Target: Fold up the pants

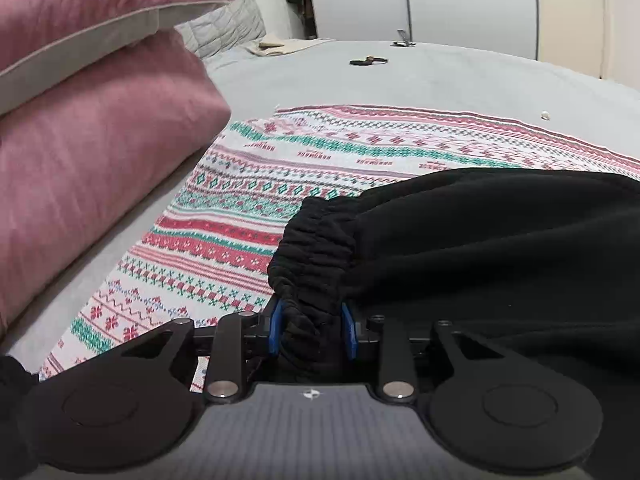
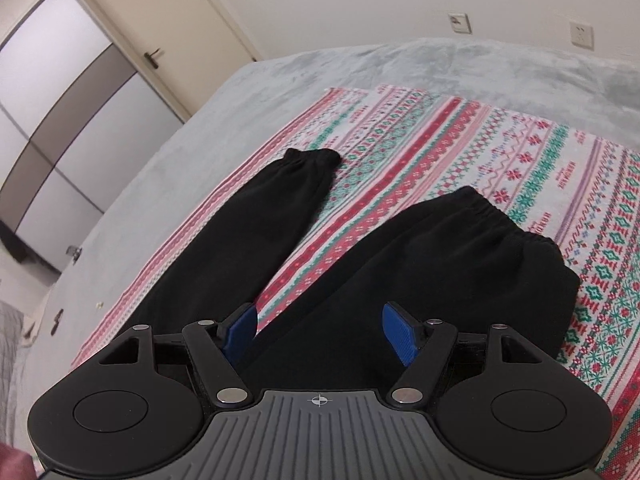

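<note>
Black pants (image 2: pixel 452 264) lie on a patterned red, green and white blanket (image 2: pixel 480 148) on the bed. In the right wrist view the two legs spread apart, one cuff (image 2: pixel 312 158) far left, the elastic waistband (image 2: pixel 504 216) on the right. My right gripper (image 2: pixel 320 330) is open above the crotch area, blue pads (image 2: pixel 400 332) apart, holding nothing. In the left wrist view my left gripper (image 1: pixel 312 330) is shut on the gathered elastic band (image 1: pixel 316 248) of the black pants (image 1: pixel 500 264), cloth bunched between the blue pads.
Two pink pillows (image 1: pixel 92 128) are stacked at the left of the bed. Small dark objects (image 1: pixel 368 61) and a beige cloth (image 1: pixel 276 46) lie on the grey bedcover (image 1: pixel 440 84) far off. Wardrobe doors (image 2: pixel 60 120) and a door (image 2: pixel 168 32) stand beyond the bed edge.
</note>
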`<state>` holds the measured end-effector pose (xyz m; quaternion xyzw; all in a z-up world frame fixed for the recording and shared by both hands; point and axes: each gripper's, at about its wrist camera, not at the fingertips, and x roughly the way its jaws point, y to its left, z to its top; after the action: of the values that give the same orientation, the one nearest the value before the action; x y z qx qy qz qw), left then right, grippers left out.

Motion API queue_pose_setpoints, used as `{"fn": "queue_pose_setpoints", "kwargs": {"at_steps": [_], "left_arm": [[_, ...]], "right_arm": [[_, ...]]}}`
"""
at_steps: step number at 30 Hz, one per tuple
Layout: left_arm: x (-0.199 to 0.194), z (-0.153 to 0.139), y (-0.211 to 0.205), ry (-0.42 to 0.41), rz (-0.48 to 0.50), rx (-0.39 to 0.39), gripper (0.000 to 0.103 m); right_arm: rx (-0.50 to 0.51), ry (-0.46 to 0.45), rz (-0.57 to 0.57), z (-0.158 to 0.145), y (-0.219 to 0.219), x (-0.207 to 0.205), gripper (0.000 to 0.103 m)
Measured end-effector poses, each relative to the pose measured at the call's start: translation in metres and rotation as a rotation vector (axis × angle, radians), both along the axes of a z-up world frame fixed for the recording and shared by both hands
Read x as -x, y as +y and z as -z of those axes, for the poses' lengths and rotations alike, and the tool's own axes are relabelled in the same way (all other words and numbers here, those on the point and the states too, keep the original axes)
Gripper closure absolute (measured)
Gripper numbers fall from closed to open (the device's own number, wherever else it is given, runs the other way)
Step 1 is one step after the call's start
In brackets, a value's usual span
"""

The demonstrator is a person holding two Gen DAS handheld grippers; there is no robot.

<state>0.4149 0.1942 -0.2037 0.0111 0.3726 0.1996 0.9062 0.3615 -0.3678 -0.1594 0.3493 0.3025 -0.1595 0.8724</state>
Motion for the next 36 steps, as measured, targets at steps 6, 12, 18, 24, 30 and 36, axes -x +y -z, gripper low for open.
{"fn": "queue_pose_setpoints", "kwargs": {"at_steps": [6,12,18,24,30,36], "left_arm": [[0.004,-0.009,0.008,-0.059,-0.047,0.063,0.044],[-0.003,0.020,-0.008,0.049,0.037,-0.056,0.003],[0.008,-0.034,0.028,-0.140,-0.064,0.130,0.000],[-0.027,-0.040,0.025,-0.149,0.003,0.226,0.000],[-0.049,-0.033,0.022,-0.177,0.116,0.214,0.000],[-0.072,-0.024,0.028,-0.127,0.109,0.249,0.000]], "right_arm": [[0.046,0.007,-0.003,-0.004,0.002,0.003,0.033],[0.009,0.031,0.011,0.004,-0.007,0.000,0.033],[-0.054,0.046,0.027,0.016,-0.010,-0.016,0.033],[0.020,0.070,0.046,0.017,-0.010,-0.053,0.027],[0.043,0.053,0.014,0.008,-0.020,-0.097,0.025],[0.264,0.063,-0.019,-0.006,-0.035,-0.183,0.025]]}}
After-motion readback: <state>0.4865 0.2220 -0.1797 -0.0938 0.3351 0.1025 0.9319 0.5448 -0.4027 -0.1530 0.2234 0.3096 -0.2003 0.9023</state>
